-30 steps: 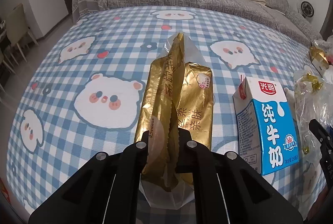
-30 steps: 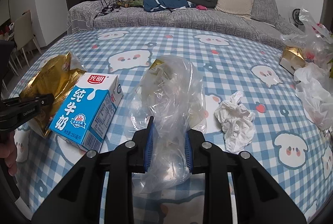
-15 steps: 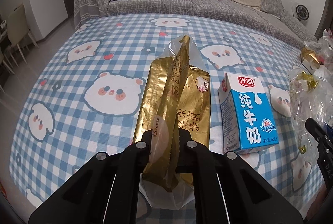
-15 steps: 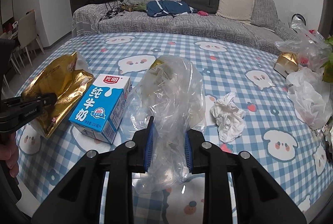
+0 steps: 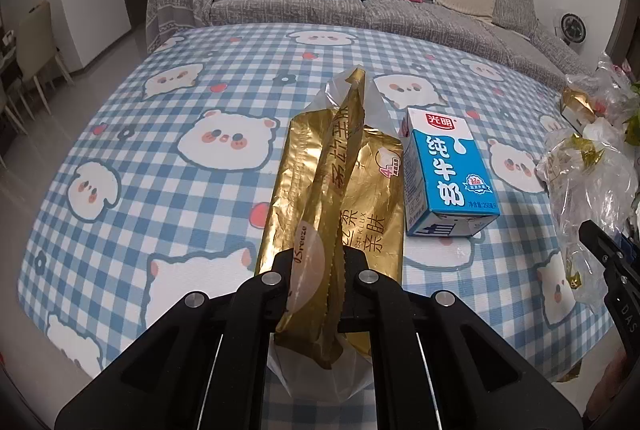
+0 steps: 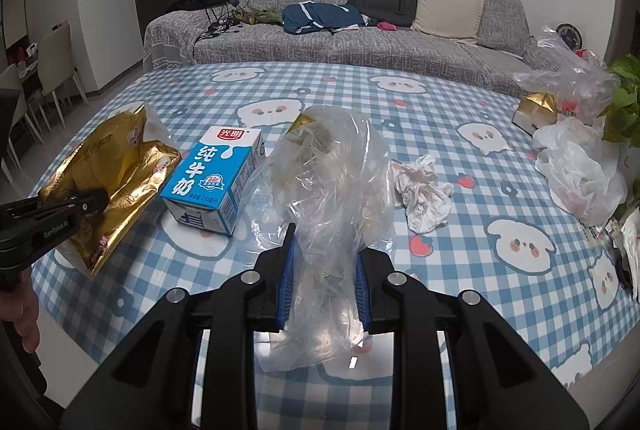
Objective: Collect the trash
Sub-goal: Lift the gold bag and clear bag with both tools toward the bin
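My left gripper [image 5: 320, 278] is shut on a gold foil wrapper [image 5: 340, 198] and holds it above the table; the wrapper also shows at the left of the right wrist view [image 6: 108, 182]. My right gripper [image 6: 324, 278] is shut on a clear plastic bag [image 6: 332, 190] with scraps inside, which also shows in the left wrist view [image 5: 588, 198]. A blue and white milk carton [image 5: 448, 174] lies on the checked tablecloth between the two; it also shows in the right wrist view [image 6: 212, 178]. A crumpled white tissue [image 6: 424, 190] lies right of the bag.
The table [image 5: 160, 150] has a blue checked cloth with bear prints. At its right edge are more plastic bags [image 6: 580, 166], a small gold box [image 6: 536, 110] and a green plant [image 6: 624, 102]. A grey sofa [image 6: 360, 42] with a backpack stands behind. Chairs [image 6: 52, 70] stand at left.
Both grippers have risen and drawn back from the table with their loads still held; the carton and tissue look farther away and more of the room shows.
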`<state>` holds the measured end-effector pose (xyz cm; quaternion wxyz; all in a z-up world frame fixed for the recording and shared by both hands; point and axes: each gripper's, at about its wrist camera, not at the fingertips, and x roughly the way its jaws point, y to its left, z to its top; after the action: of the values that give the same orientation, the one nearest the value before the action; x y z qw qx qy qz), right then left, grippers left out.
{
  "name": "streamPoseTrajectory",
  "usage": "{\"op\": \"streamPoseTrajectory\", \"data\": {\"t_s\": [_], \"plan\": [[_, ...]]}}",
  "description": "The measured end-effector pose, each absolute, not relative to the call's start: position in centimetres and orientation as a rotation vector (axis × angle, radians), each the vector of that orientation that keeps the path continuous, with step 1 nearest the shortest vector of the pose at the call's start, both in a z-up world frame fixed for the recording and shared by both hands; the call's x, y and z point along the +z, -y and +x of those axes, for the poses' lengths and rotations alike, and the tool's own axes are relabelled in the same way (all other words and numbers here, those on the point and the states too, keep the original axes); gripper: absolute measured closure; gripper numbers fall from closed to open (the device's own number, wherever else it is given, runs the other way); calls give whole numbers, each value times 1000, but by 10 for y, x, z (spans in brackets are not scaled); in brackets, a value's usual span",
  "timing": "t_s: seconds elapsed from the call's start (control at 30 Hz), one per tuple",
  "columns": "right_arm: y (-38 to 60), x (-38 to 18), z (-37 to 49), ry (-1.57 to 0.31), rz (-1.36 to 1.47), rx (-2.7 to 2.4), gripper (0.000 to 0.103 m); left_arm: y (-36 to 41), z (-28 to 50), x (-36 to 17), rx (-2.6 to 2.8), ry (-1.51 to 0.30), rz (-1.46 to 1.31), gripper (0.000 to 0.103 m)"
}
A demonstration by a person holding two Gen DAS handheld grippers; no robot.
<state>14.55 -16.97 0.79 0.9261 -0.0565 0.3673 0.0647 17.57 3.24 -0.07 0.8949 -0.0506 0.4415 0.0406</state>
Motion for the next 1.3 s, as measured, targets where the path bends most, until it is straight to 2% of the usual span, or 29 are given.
{"op": "streamPoseTrajectory", "data": {"t_s": [1.3], "plan": [[166,6,23,-748,-117,176,79,-29,25,-7,28,-898,-145,97]]}}
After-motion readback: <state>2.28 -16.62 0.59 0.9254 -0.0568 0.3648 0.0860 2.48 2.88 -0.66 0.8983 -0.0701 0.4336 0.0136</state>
